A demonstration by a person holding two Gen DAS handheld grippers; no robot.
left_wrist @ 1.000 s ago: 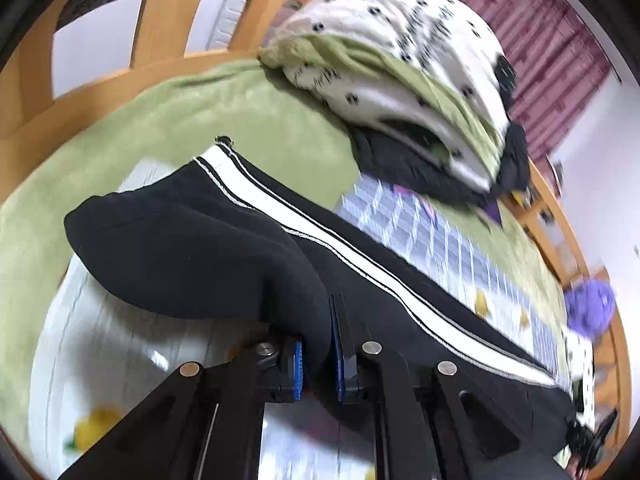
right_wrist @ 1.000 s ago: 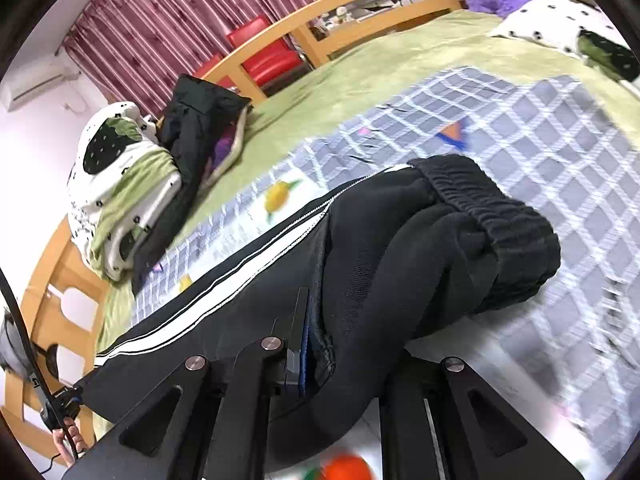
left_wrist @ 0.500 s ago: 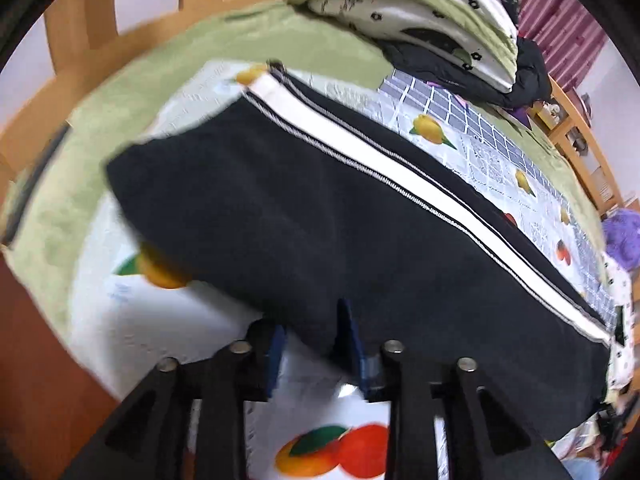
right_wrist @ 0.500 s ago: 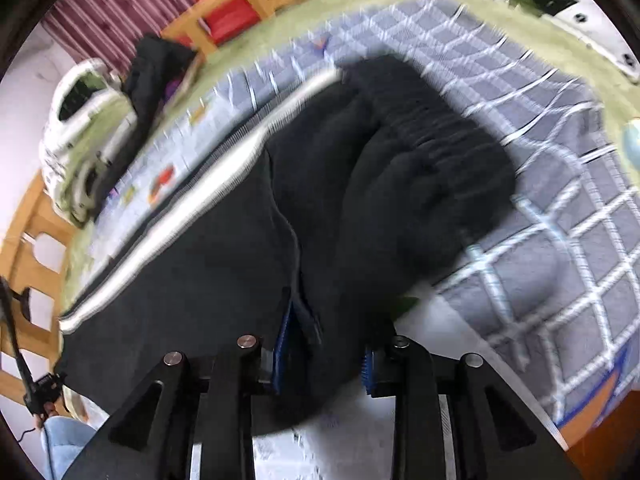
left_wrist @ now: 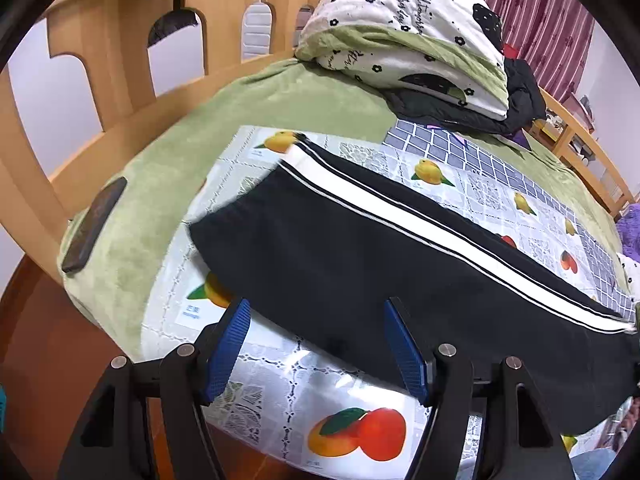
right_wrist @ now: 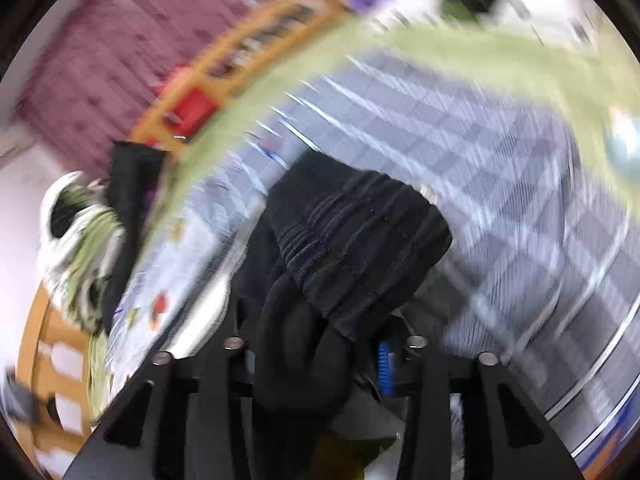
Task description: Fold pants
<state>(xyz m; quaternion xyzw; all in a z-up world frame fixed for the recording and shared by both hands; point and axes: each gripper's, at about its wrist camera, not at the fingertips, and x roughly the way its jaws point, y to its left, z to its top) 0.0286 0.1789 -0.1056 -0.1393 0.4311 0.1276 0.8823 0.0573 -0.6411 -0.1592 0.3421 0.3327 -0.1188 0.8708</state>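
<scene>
Black pants [left_wrist: 360, 256] with a white side stripe lie stretched flat on the fruit-print cloth [left_wrist: 304, 392] on the bed. My left gripper [left_wrist: 320, 344] is open, its blue pads [left_wrist: 228, 344] on either side of the pants' near edge and holding nothing. In the blurred right wrist view, the bunched elastic waistband [right_wrist: 360, 240] rises in front of my right gripper [right_wrist: 320, 360], and the black fabric runs down between its fingers, which stand partly apart around it.
A folded white-and-green duvet [left_wrist: 404, 32] on dark clothes sits at the bed's far end. A dark phone [left_wrist: 96, 224] lies on the green blanket [left_wrist: 280, 92] at left. Wooden bed rails [left_wrist: 100, 40] ring the bed. A purple plush [left_wrist: 632, 224] is at right.
My left gripper has let go of the pants and opened wide, and the leg end now lies flat. The right gripper has swung quickly, with the waistband bunched between its fingers.
</scene>
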